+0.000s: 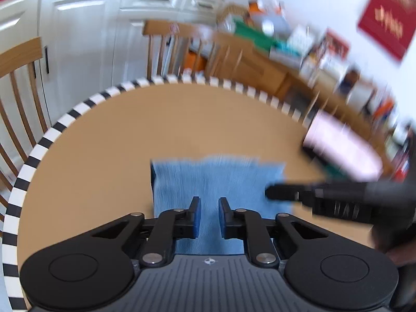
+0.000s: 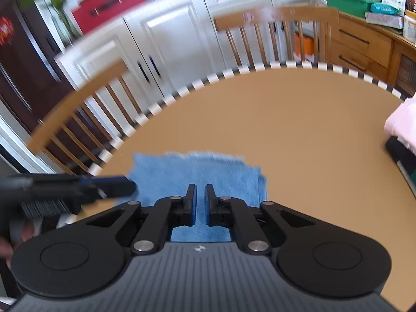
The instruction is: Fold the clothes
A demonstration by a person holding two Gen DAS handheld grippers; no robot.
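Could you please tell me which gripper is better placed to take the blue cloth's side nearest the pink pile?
Right, probably: the right gripper reaches over the right side of the blue cloth, facing the pink pile; the left gripper sits nearer its left edge.

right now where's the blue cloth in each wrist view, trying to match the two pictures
Left wrist view: the blue cloth lies low in the centre, running under the left gripper.
Right wrist view: the blue cloth lies low, slightly left of centre, just ahead of the right gripper.
Shared landmark: the black-and-white striped table edge curving behind it.
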